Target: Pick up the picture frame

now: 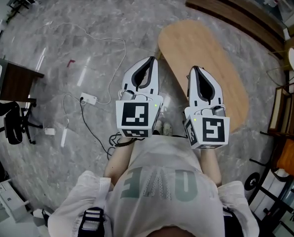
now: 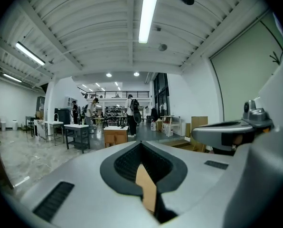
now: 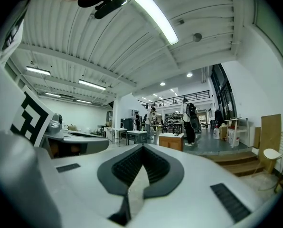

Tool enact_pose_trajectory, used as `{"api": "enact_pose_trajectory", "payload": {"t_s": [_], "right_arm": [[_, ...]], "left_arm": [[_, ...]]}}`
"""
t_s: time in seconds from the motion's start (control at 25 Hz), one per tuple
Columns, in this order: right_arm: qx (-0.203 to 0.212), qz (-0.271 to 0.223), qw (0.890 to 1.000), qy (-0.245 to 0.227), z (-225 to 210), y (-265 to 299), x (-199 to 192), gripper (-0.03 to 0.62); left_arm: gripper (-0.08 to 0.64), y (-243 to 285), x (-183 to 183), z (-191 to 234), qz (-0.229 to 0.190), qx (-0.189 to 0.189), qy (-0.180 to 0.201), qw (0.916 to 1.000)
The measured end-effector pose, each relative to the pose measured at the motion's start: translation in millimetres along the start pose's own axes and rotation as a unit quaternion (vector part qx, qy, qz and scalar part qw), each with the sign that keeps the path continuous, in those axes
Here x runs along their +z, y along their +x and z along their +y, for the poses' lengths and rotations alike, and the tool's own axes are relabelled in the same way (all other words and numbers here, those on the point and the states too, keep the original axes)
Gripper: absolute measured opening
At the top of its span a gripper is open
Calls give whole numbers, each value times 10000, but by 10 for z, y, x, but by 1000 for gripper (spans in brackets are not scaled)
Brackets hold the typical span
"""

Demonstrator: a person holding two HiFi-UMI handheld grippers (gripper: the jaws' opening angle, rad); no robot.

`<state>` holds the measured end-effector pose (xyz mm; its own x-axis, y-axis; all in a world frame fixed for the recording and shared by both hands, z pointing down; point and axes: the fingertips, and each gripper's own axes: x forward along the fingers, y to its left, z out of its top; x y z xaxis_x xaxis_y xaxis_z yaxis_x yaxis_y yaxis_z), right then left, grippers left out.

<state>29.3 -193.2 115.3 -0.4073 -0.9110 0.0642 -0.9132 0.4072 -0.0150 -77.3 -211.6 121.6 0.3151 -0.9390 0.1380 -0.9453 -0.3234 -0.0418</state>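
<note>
No picture frame shows in any view. In the head view the person holds both grippers out level, side by side in front of the body. My left gripper (image 1: 150,59) hangs over the grey marble floor beside the near end of an oval wooden table (image 1: 211,58). Over the table's near part is my right gripper (image 1: 194,68). Both look along the hall. The left gripper (image 2: 140,144) has its jaws shut tip to tip with nothing between them. The right gripper (image 3: 142,146) is likewise shut and empty.
A white power strip (image 1: 88,98) with trailing cables lies on the floor to the left. A dark desk (image 1: 18,80) and office chair (image 1: 11,125) stand at far left. A wooden step (image 1: 236,9) runs along the top right. People (image 2: 131,115) and work tables (image 2: 77,129) stand far down the hall.
</note>
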Motion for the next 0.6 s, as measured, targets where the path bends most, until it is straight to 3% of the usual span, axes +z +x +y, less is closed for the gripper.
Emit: {"api": "enact_pose_trajectory", "payload": {"t_s": [0.32, 0.44, 0.6], "right_arm": [[19, 151, 9999, 27, -224, 628, -218, 5], [-73, 225, 9996, 136, -325, 916, -608, 5], [-109, 398, 9987, 295, -403, 1163, -1413, 5]], "left_arm": [[-2, 581, -344, 173, 214, -219, -44, 9995], [-2, 856, -747, 284, 286, -275, -168, 9991], [-2, 1183, -1475, 359, 258, -239, -377, 9987]]}}
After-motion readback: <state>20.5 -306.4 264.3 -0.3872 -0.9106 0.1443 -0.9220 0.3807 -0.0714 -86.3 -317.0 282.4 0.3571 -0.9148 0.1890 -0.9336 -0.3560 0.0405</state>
